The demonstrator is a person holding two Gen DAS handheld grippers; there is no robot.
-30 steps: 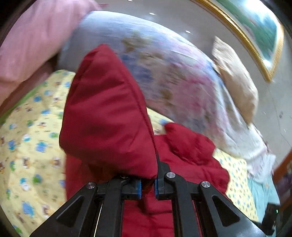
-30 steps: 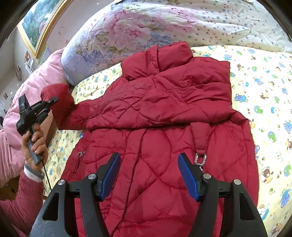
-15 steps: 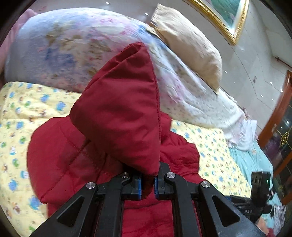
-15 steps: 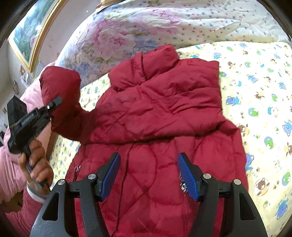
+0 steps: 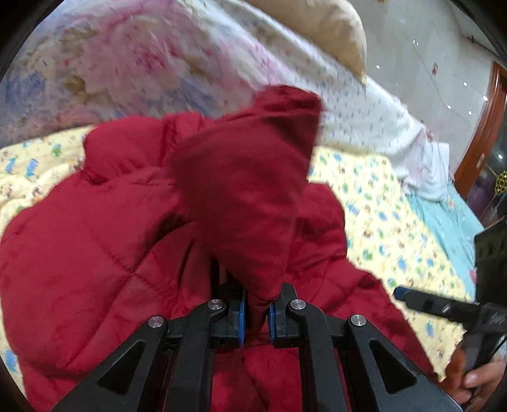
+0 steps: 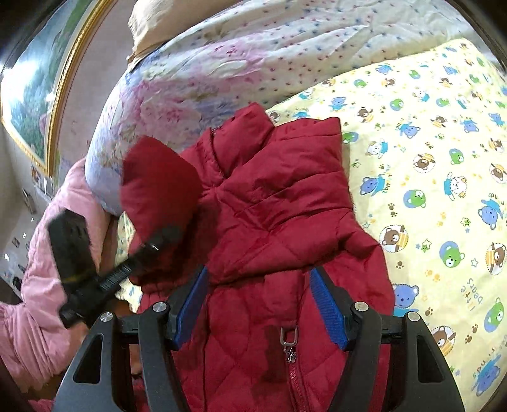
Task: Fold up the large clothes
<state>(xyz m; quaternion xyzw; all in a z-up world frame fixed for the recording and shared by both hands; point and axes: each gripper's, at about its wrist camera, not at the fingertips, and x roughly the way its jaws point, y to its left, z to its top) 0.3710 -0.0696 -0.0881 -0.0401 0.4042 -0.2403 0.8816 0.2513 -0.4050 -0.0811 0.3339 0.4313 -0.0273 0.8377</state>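
Left gripper [image 5: 256,312]: clenched on one sleeve [image 5: 250,202] of the red quilted jacket [image 5: 82,253], blue pads pinching the cuff end; in the left wrist view the sleeve stands up from the jaws toward 12 o'clock, lifted above the jacket body. Right gripper [image 6: 258,304]: jaws apart, nothing between the pads, hanging over the jacket front with both blue pads clear of the fabric. One zipper pull [image 6: 289,340] sits at 6 o'clock between the right fingers, zip running down from it. Count: one jacket, lying flat on the bed near centre frame in both views, collar [image 6: 244,126] at 12 o'clock, far shoulder folded in across the chest. From the right wrist view the left gripper comes in at 9 o'clock, blurred, with the held sleeve puffed up at 10 o'clock beside the collar. From the left wrist view the right gripper shows at 3 to 4 o'clock, with one hand [image 5: 475,377] on its grip at 4 o'clock. Under the jacket: one yellow cartoon-bear sheet [image 6: 427,164], exposed from 1 to 5 o'clock in the right view. Behind it, 11 to 1 o'clock: one floral quilt [image 6: 221,63] bundled up. One pink quilt [image 6: 35,317] at 8 o'clock. One beige pillow [image 5: 332,28] on top of the floral quilt. Farthest: one gold-framed painting [image 6: 35,95] on the wall at 10 o'clock.
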